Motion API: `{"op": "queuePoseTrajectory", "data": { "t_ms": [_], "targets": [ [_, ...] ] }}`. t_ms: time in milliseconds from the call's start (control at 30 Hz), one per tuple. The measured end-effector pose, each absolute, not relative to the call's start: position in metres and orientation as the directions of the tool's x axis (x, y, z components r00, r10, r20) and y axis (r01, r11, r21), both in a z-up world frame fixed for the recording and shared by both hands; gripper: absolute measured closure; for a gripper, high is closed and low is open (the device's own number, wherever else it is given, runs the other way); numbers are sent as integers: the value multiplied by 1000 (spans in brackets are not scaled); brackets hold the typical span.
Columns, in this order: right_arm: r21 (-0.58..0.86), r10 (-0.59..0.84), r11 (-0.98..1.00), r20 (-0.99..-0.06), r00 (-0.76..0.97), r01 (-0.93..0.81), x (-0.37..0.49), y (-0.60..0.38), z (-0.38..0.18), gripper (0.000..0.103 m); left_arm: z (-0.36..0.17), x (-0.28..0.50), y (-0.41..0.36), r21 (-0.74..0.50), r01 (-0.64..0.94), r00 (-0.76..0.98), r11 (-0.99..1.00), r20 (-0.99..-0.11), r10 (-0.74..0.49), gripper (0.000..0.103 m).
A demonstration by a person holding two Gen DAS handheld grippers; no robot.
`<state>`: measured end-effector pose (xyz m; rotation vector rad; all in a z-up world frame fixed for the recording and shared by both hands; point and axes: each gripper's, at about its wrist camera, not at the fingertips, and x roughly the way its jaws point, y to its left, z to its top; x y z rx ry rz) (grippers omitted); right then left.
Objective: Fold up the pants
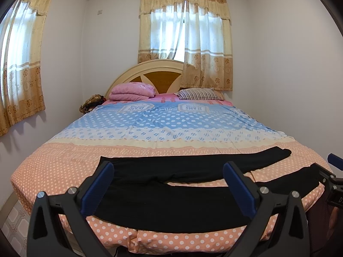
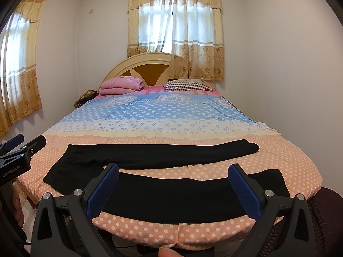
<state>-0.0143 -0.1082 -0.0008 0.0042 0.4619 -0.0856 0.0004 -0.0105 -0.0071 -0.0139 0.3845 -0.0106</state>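
The black pants point(image 1: 171, 192) lie flat on the bed point(image 1: 64, 165), near its front edge, in the lower half of both pictures. They are spread sideways. One leg runs across the picture higher up and ends at the right. The other leg runs across lower down, close to the bed's edge. There is a thin strip of dotted bed cover between the two legs. The waist end is at the left side.

The left tongs point(image 1: 169, 169) sit low in the middle of the left wrist picture. Their two blue pads point(image 1: 98, 184) are wide apart and hold nothing. They hang over the left part of the pants.

The right tongs point(image 2: 173, 171) sit low in the middle of the right wrist picture. They are wide apart too, with nothing between them. They hang over the lower leg.

The bed cover point(image 2: 171, 115) is pink with white dots near the front and blue with white dots farther back. A pink folded blanket point(image 1: 133, 91) and a striped pillow point(image 1: 197, 94) lie by the headboard point(image 1: 150, 72). Curtains point(image 1: 184, 38) hang in the upper middle.
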Motion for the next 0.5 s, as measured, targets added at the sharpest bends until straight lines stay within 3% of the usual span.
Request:
{"op": "queuePoseTrajectory", "data": {
  "t_ms": [500],
  "targets": [
    [-18,-83,996,-452,888,83,-11,-109,-4,1,-11,1,-12,-14,7,925,1000,-380,-12,0]
  ]
}}
